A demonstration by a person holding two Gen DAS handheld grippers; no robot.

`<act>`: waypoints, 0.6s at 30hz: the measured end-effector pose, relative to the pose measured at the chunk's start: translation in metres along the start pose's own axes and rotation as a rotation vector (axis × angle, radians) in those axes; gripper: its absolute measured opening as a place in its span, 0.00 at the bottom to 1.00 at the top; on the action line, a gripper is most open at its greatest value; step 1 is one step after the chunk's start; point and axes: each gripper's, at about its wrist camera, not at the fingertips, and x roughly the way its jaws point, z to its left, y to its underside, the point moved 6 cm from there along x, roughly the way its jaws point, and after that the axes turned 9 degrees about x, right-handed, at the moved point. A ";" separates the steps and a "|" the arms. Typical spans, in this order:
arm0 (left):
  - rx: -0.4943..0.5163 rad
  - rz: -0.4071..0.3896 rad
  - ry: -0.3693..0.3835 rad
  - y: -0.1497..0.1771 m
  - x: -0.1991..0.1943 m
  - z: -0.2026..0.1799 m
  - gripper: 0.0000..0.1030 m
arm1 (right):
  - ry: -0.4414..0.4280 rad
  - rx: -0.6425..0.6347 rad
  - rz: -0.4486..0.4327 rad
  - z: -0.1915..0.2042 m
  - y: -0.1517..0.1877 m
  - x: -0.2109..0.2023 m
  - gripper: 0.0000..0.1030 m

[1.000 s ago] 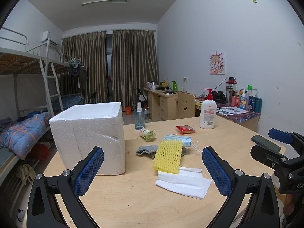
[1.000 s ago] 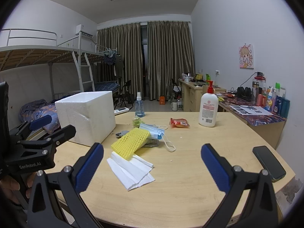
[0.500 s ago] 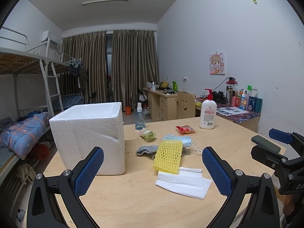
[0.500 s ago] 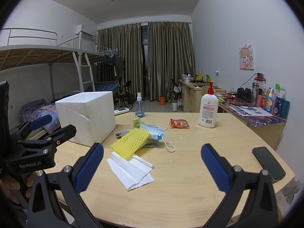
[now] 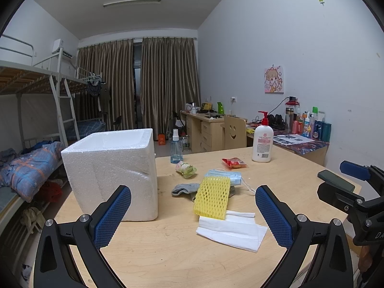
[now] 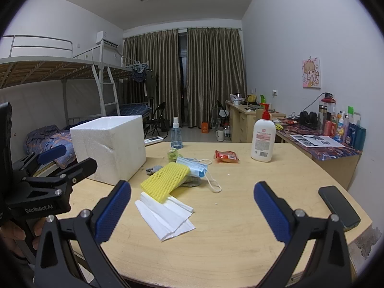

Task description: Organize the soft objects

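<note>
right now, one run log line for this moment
left gripper open, empty | right gripper open, empty | foam net on tissue | masks, sock on table | foam box untouched

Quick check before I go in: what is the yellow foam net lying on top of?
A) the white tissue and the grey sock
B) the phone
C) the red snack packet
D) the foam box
A: the yellow foam net overlaps the white tissue in front and the grey sock behind it.

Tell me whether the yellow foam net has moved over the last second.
No. The yellow foam net lies where it did, overlapping the white tissue beside the foam box.
</note>
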 end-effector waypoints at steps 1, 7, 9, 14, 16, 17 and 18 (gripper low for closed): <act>0.000 0.002 0.001 0.000 0.001 0.000 1.00 | 0.001 0.001 0.000 0.000 0.000 0.000 1.00; 0.005 0.026 0.018 0.000 0.011 -0.001 1.00 | 0.004 0.012 0.021 -0.005 -0.002 0.009 1.00; 0.008 0.035 0.025 0.001 0.017 -0.002 1.00 | 0.003 0.012 0.034 -0.007 -0.002 0.014 1.00; 0.019 0.081 0.052 0.005 0.038 -0.007 1.00 | 0.006 -0.015 0.068 -0.011 0.001 0.031 1.00; 0.020 0.104 0.065 0.007 0.049 -0.008 1.00 | 0.006 -0.022 0.083 -0.013 0.002 0.038 1.00; 0.020 0.116 0.075 0.008 0.055 -0.009 1.00 | 0.005 -0.022 0.094 -0.014 0.004 0.042 1.00; 0.019 0.129 0.087 0.009 0.060 -0.009 1.00 | -0.002 -0.020 0.112 -0.016 0.005 0.047 1.00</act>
